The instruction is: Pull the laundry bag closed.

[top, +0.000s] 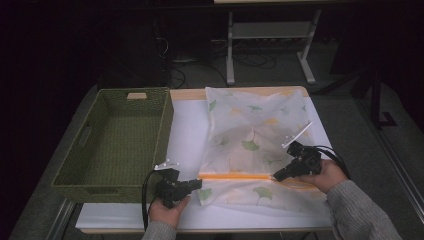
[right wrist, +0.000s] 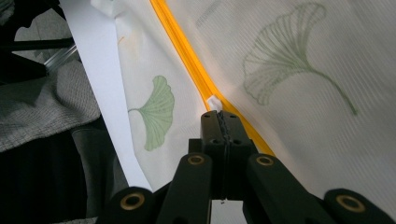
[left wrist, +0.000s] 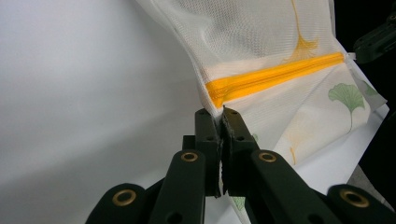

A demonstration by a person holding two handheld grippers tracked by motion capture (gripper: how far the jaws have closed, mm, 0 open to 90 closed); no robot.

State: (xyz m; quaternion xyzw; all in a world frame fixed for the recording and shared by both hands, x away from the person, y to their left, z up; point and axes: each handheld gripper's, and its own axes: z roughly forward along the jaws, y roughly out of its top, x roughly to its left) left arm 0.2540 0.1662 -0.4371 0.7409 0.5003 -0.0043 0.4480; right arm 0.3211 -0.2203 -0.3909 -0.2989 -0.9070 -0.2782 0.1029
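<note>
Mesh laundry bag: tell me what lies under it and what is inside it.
The mesh laundry bag lies flat on a white sheet covering the table. Through the mesh nothing bulky shows; whether anything thin is inside cannot be told. The sheet beneath the bag is covered.

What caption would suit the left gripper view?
Left gripper clamps the mesh bag edge beside its orange zipper.

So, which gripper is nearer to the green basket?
Left. The left gripper sits just beside the green basket, at its near right corner, clamped on the mesh bag. The right gripper is across the bag, at the orange zipper.
</note>
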